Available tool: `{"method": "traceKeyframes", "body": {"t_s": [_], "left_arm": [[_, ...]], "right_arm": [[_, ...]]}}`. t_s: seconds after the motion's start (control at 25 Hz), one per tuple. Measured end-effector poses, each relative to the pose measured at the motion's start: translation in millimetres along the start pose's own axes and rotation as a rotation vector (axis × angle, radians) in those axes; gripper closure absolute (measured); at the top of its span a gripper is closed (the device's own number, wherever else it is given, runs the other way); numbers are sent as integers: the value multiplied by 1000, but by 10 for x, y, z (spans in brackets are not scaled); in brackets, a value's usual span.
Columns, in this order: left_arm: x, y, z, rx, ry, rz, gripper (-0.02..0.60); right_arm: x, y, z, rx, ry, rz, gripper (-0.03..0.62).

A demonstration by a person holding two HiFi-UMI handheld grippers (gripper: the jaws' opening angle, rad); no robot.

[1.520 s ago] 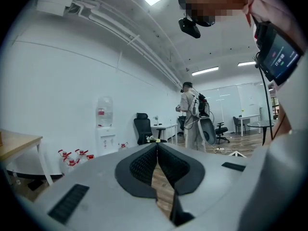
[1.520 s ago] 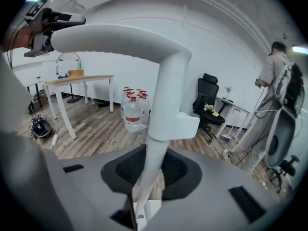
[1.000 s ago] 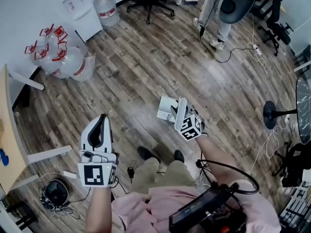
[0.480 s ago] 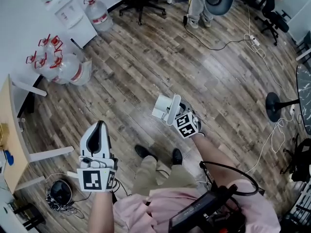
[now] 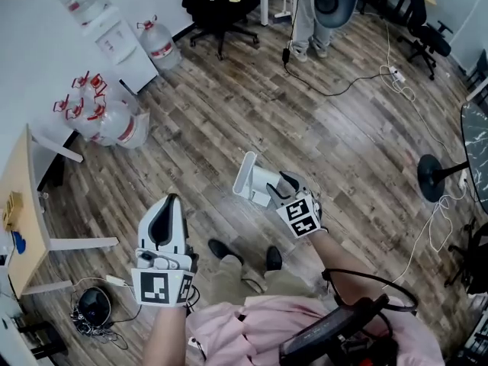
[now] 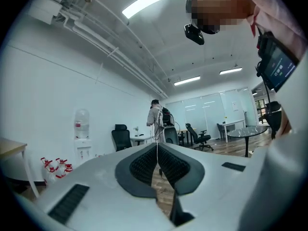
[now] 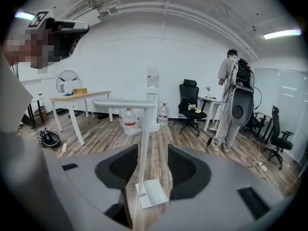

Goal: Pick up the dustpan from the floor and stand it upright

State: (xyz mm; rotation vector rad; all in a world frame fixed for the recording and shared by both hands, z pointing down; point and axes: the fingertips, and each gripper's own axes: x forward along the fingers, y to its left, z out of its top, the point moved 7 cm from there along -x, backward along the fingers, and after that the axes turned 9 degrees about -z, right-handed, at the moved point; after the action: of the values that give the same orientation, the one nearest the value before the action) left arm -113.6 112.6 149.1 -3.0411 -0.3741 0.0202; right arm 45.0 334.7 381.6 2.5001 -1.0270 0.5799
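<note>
The white dustpan (image 5: 252, 180) stands upright on the wood floor in front of my feet. In the right gripper view its thin handle (image 7: 143, 148) rises between the jaws, close to the left pad, up to a crossbar. Its pan (image 7: 153, 192) rests on the floor below. My right gripper (image 5: 280, 183) (image 7: 149, 153) is open, with a wide gap on the handle's right side. My left gripper (image 5: 164, 208) (image 6: 157, 150) hangs shut and empty at the lower left, pointing away from the dustpan.
Several water jugs (image 5: 107, 109) and a dispenser (image 5: 114, 33) stand at the far left wall. A black office chair (image 5: 221, 6) and a standing person (image 5: 313, 21) are at the back. Cables (image 5: 343, 90) cross the floor; a fan base (image 5: 435, 180) is right, a table (image 5: 23, 204) left.
The dustpan has gone from under the right gripper's fingers to standing upright just left of them. The left gripper has stayed low at the left.
</note>
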Motion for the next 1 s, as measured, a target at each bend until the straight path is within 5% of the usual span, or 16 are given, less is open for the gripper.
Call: {"method": "traceKeyframes", "body": {"t_s": [0.32, 0.52, 1.0], "left_arm": [[128, -334, 797, 112, -102, 69, 566], [167, -427, 1189, 126, -169, 120, 566], [117, -530, 1355, 151, -193, 160, 566]], "right_arm": [[-1037, -281, 1351, 49, -336, -43, 458], [-1511, -295, 2045, 65, -493, -83, 567], [-1853, -130, 2386, 59, -600, -78, 592]]}}
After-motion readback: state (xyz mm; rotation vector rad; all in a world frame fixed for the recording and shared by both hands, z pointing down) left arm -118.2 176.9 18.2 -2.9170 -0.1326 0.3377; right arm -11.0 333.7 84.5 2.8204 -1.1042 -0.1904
